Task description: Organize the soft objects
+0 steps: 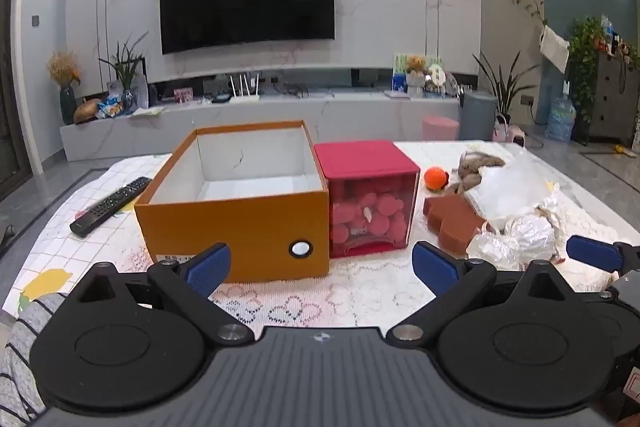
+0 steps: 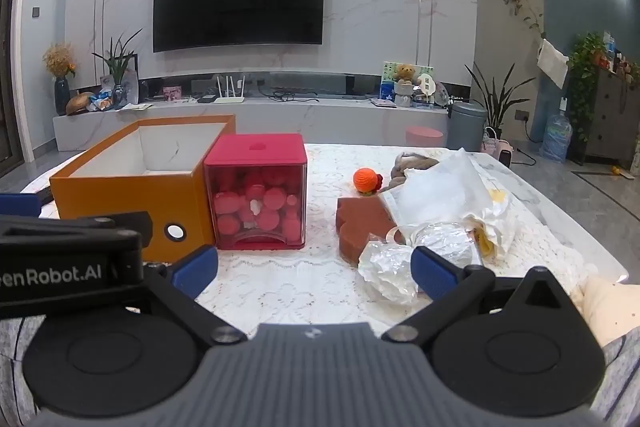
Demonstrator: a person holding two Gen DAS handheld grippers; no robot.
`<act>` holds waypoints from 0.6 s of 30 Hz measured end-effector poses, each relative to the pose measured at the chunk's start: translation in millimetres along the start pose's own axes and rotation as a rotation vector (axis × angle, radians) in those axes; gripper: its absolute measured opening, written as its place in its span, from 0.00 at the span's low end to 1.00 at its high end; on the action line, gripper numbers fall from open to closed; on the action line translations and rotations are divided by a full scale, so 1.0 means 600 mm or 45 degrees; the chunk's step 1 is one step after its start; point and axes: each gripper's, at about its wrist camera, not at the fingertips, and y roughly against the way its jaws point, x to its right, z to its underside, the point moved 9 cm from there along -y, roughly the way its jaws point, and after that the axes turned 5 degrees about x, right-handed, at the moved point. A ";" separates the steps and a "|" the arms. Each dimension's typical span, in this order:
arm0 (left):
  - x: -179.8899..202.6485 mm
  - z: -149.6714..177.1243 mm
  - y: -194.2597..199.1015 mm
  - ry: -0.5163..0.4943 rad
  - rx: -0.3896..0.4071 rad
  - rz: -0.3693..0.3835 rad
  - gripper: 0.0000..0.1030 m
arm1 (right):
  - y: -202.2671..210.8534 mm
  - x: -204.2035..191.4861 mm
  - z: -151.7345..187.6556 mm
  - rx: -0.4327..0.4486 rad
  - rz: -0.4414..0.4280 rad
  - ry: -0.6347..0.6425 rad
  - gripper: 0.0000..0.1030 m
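An open, empty orange box [image 1: 236, 223] [image 2: 120, 187] stands on the table, with a red-lidded clear box of pink balls [image 1: 370, 203] [image 2: 258, 203] right of it. Right of those lie an orange knitted ball [image 1: 436, 178] [image 2: 366, 179], a brown heart-shaped sponge [image 1: 454, 221] [image 2: 362, 227], a brown plush [image 1: 476, 165] [image 2: 412, 163], a clear plastic bag [image 1: 508, 187] [image 2: 436, 191] and crumpled silver wrap [image 1: 516, 239] [image 2: 400, 263]. My left gripper [image 1: 322, 267] is open and empty before the boxes. My right gripper [image 2: 314, 269] is open and empty, its right fingertip by the silver wrap.
A black remote [image 1: 110, 207] lies left of the orange box on the lace-covered table [image 1: 320, 295]. The right gripper's blue fingertip [image 1: 596, 253] shows at the left view's right edge. A TV wall and cabinet stand beyond the table.
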 end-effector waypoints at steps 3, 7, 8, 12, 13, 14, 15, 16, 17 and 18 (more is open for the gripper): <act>0.007 -0.007 0.002 -0.031 0.014 -0.017 1.00 | -0.002 -0.001 -0.001 -0.002 -0.003 -0.003 0.97; 0.005 -0.008 0.013 -0.039 0.052 -0.026 1.00 | -0.008 -0.011 -0.003 -0.002 -0.008 0.010 0.97; 0.007 -0.008 0.015 -0.041 0.050 -0.028 1.00 | 0.001 0.000 0.001 0.013 -0.001 -0.022 0.97; 0.006 -0.005 0.010 -0.031 0.033 -0.027 1.00 | 0.003 0.001 0.001 0.015 -0.001 -0.024 0.97; 0.006 -0.006 0.010 -0.031 0.031 -0.029 1.00 | 0.002 0.001 0.000 0.016 0.003 -0.029 0.97; 0.006 -0.006 0.010 -0.031 0.030 -0.030 1.00 | 0.003 0.001 0.000 0.016 0.003 -0.027 0.97; 0.006 -0.005 0.009 -0.030 0.030 -0.032 1.00 | 0.004 0.001 0.000 0.015 0.003 -0.026 0.97; 0.007 -0.004 0.009 -0.031 0.030 -0.033 1.00 | 0.004 0.003 -0.002 0.015 0.004 -0.026 0.97; 0.006 -0.004 0.009 -0.031 0.029 -0.032 1.00 | 0.000 0.007 -0.004 0.014 0.004 -0.027 0.97; 0.007 -0.004 0.009 -0.031 0.030 -0.032 1.00 | 0.000 0.007 -0.003 0.014 0.005 -0.026 0.97</act>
